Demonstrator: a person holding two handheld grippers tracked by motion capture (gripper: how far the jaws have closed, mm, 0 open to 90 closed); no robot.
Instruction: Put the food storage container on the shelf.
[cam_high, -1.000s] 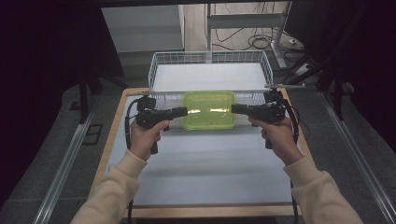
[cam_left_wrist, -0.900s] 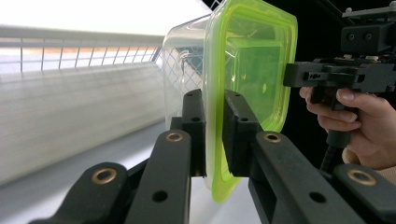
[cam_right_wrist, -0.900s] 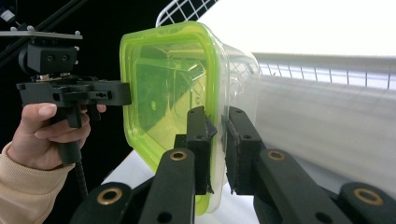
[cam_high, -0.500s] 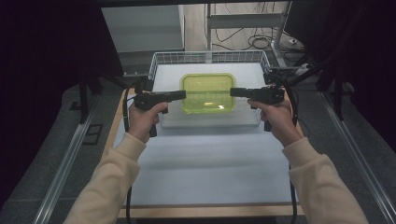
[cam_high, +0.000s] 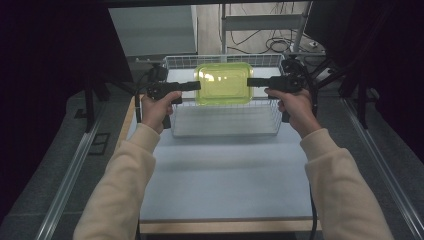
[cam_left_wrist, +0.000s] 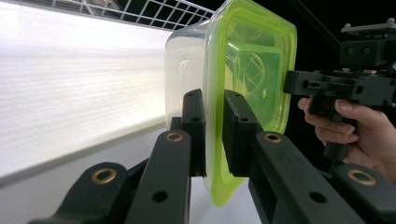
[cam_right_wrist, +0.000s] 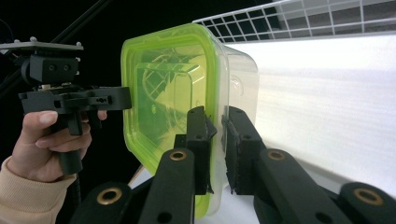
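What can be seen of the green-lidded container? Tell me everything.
The container is a rounded-rectangular box with a clear plastic body and a translucent yellow-green lid whose middle panel is sunken. The lid is on. It is held level in the air over the white wire basket, touching neither the basket nor the table. The left tongs clamp its rim at one short end and the right tongs clamp the opposite end, black pads pressed to either side of the lid's edge. No contents can be made out.
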